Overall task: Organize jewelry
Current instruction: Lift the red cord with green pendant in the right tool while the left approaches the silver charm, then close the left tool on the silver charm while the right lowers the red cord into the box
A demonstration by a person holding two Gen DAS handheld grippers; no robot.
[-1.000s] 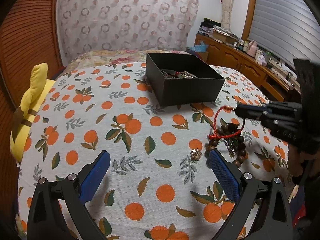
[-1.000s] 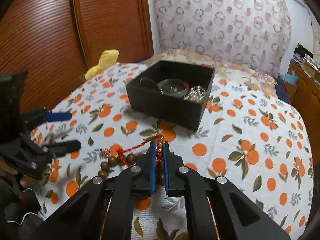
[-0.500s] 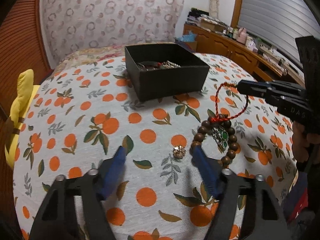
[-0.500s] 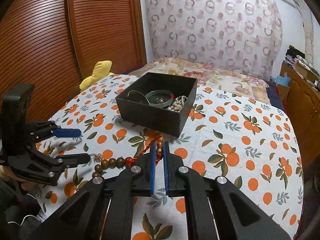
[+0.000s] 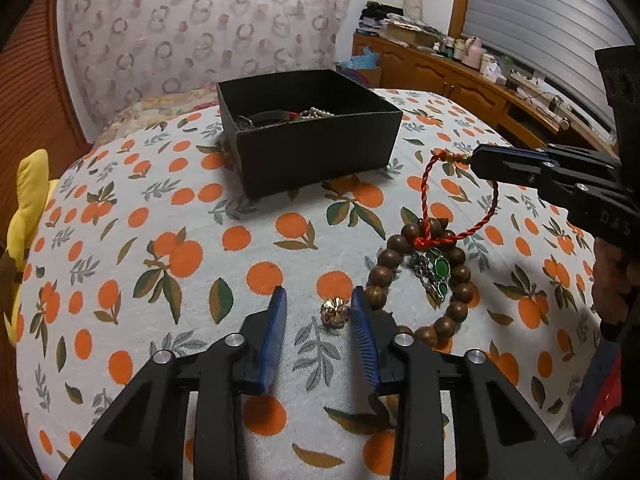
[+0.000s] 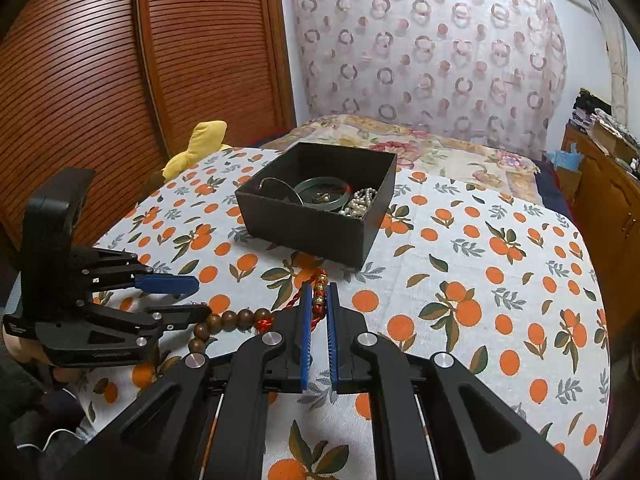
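My right gripper (image 6: 318, 300) is shut on the red cord bracelet (image 5: 428, 200) and holds it lifted; the cord also shows in the right wrist view (image 6: 316, 308). The cord is tangled with a brown wooden bead bracelet (image 5: 456, 308) and a green-stone pendant (image 5: 440, 270) on the orange-print cloth. My left gripper (image 5: 320, 300) is open, its blue fingers either side of a small gold ring-like piece (image 5: 334, 312). The black jewelry box (image 5: 312, 140) stands behind, holding a pearl strand (image 6: 360, 204) and a dark bangle (image 6: 324, 196).
A yellow plush toy (image 5: 28, 208) lies at the table's left edge. A wooden cabinet (image 5: 460, 76) with clutter runs along the right. A wooden slatted door (image 6: 120, 80) stands to the left behind the table. A bed with floral cover (image 6: 420, 148) lies beyond.
My left gripper has narrowed and moved right to straddle the small gold piece. My right gripper has lifted the red cord higher, pulling the bead bracelet with it.
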